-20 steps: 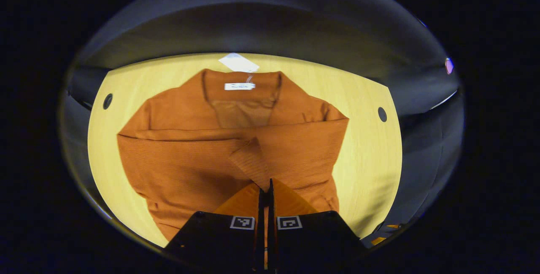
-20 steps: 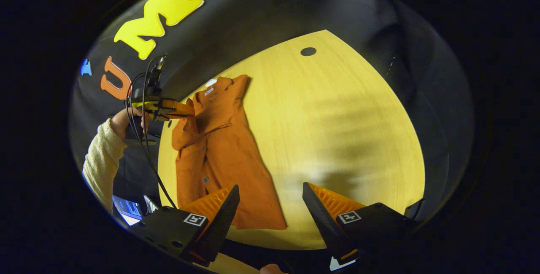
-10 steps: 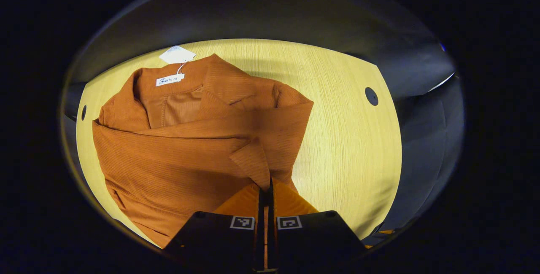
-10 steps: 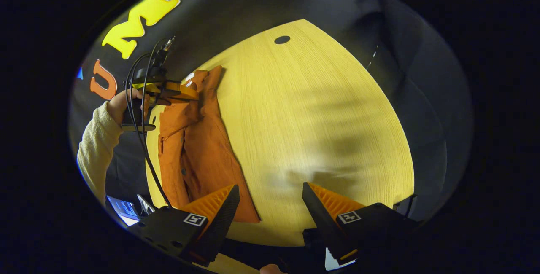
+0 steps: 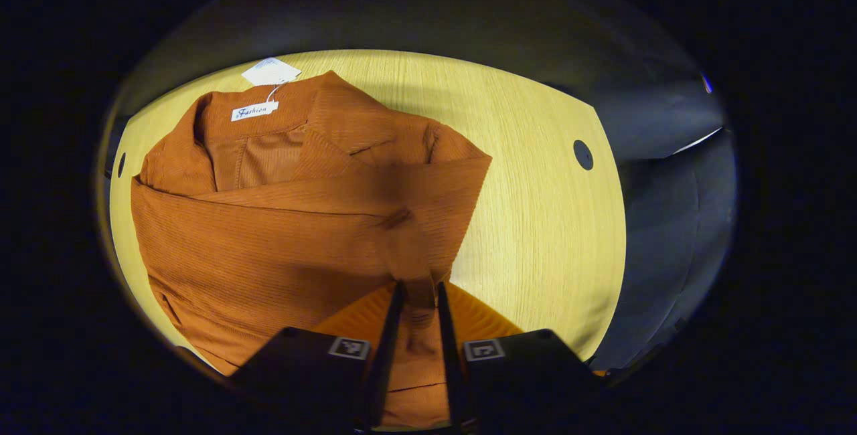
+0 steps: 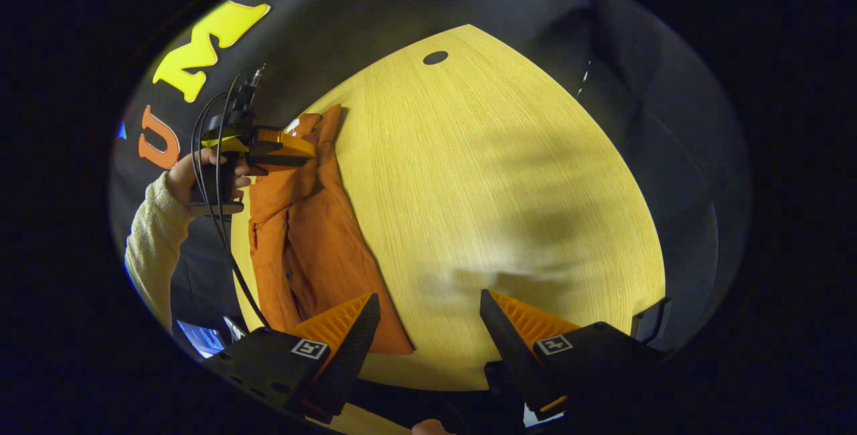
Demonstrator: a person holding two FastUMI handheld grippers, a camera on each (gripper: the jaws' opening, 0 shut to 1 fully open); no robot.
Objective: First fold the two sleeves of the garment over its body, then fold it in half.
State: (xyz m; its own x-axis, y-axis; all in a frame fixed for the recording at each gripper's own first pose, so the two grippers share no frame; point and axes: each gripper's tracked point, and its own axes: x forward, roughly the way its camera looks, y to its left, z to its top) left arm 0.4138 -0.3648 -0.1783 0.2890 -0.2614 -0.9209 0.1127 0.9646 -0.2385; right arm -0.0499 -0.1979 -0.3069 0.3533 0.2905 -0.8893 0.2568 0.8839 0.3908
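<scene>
The shirt lies on the desk, near its far edge. Left gripper: jaws narrowly parted around the sleeve cuff; release low and flat over the body. Right gripper: jaws wide, empty.

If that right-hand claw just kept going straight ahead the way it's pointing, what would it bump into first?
Most likely the bare wooden table. The right gripper is open, pointing at tabletop just beside the orange garment, which lies off to its left. Depth is hard to judge through the fisheye.
</scene>
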